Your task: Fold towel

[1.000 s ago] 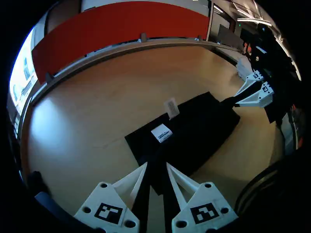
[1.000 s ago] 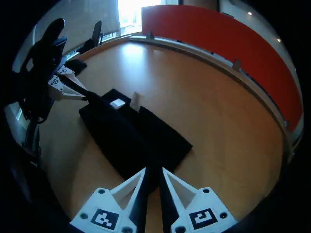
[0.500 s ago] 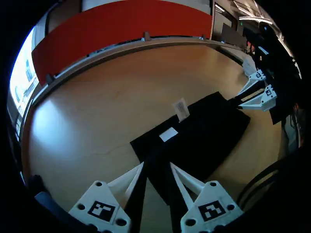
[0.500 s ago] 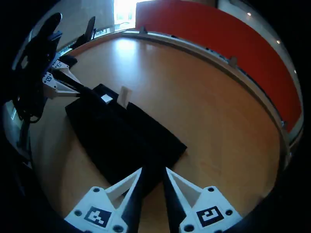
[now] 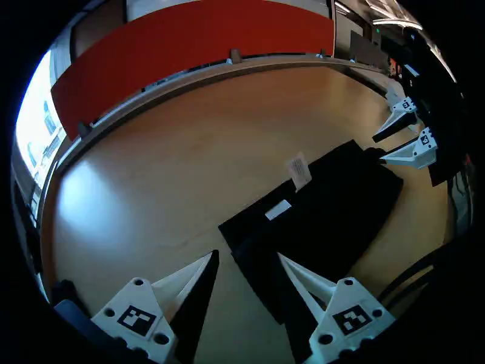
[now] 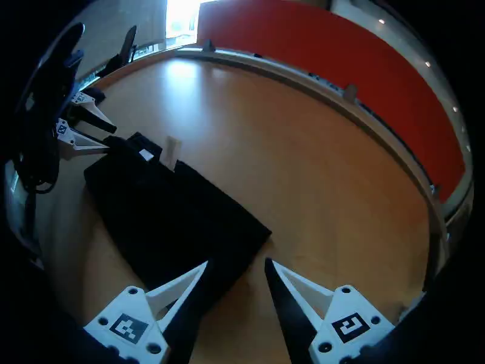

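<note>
Spanning the whole ground under and ahead of both pairs of jaws, a light wooden tabletop [image 5: 170, 151] is recorded, with a curved raised rim along its far edge. Beyond that rim, well ahead of the jaws, a long red panel [image 5: 182, 42] is mounted upright.

A black towel [image 5: 339, 206] is laid flat on the tabletop as a long strip, in more than one layer. In the left gripper view it is stretched from between the jaws away to the upper right. In the right gripper view the towel [image 6: 170, 212] is stretched from between the jaws away to the upper left.

The left gripper [image 5: 245, 258] is shown with its white fingers spread wide. A near corner of the towel is found in the gap, close by the right-hand finger, and nothing is pinched. In the right gripper view the left gripper [image 6: 111, 137] is noted at the towel's far end, fingers parted.

The right gripper [image 6: 236, 264] is likewise held agape, with the towel's near corner just inside the gap and ungrasped. In the left gripper view the right gripper [image 5: 379, 150] is placed at the far end of the strip, its tips apart and just beside the cloth.

An upright tag [image 5: 298, 171], white, is raised from the towel's far long edge about mid-length. A flat tag [image 5: 277, 210], white and smaller, is laid on the cloth nearer the left jaws.
</note>
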